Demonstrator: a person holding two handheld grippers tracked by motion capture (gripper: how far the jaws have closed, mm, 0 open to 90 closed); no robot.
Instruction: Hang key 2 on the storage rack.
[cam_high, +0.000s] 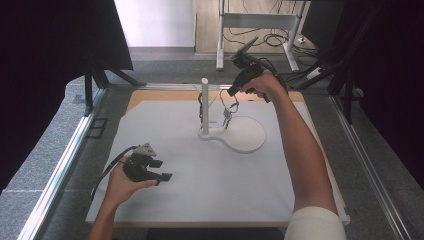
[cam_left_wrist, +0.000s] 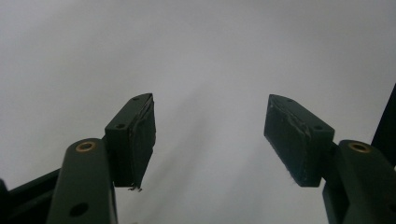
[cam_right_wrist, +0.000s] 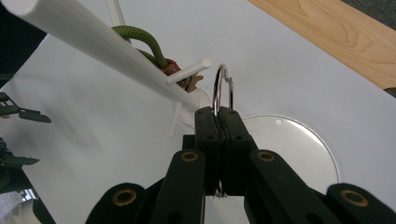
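Key ring pinched at the stand.
We see right gripper (cam_right_wrist: 219, 122) clamped on metal ring (cam_right_wrist: 222, 88), arm outstretched beside white post (cam_high: 204, 102); left gripper (cam_left_wrist: 210, 135) agape, empty, resting low.

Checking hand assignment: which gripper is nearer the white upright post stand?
Right. The right gripper, shut on a metal ring, is beside the white post stand; the left gripper rests open, far nearer the person.

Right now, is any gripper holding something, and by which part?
The right gripper is shut on a metal ring, pinching its lower edge beside the white stand. The left gripper is open and holds nothing.
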